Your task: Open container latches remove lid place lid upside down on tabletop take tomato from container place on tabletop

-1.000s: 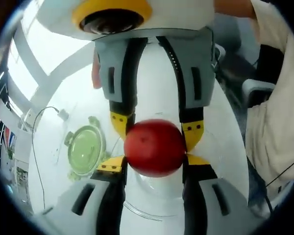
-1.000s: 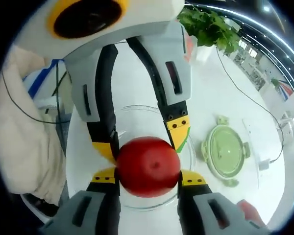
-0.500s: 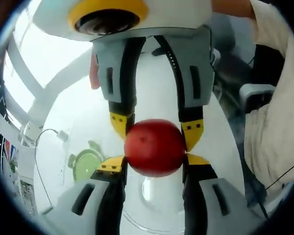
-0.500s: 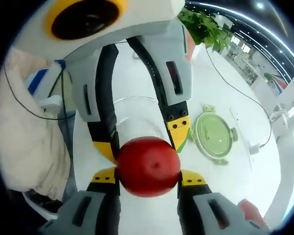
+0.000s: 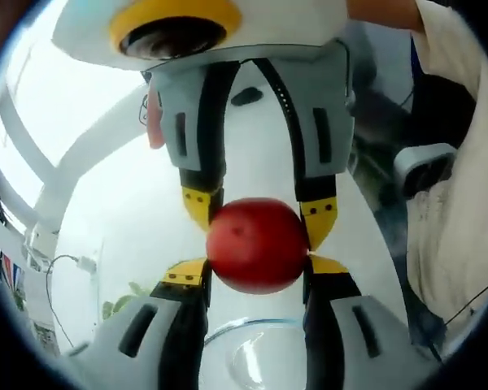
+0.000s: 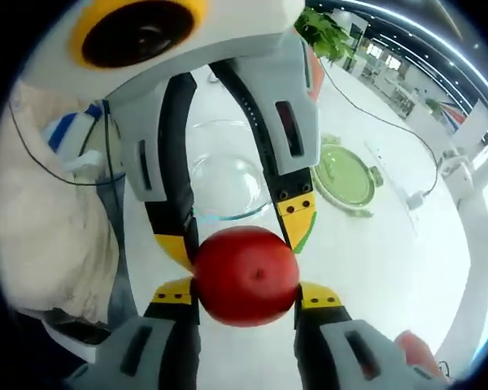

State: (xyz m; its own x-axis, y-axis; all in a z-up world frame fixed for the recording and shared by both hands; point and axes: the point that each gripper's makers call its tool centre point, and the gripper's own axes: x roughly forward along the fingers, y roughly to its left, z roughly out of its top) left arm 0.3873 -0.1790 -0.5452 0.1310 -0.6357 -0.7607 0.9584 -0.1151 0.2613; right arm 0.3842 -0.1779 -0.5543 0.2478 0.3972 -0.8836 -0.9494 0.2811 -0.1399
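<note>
While clamped by both grippers, left (image 5: 256,275) and right (image 6: 246,294) | tomato (image 6: 246,276) round, no long axis.

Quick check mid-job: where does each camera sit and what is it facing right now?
Left gripper view: rides the left claw, facing the tomato with the right claw opposite; bowl below, a sleeve at right.
Right gripper view: rides the right claw, facing the tomato with the left claw opposite; bowl, lid beyond.
Shared: tomato, both claws, bowl.
</note>
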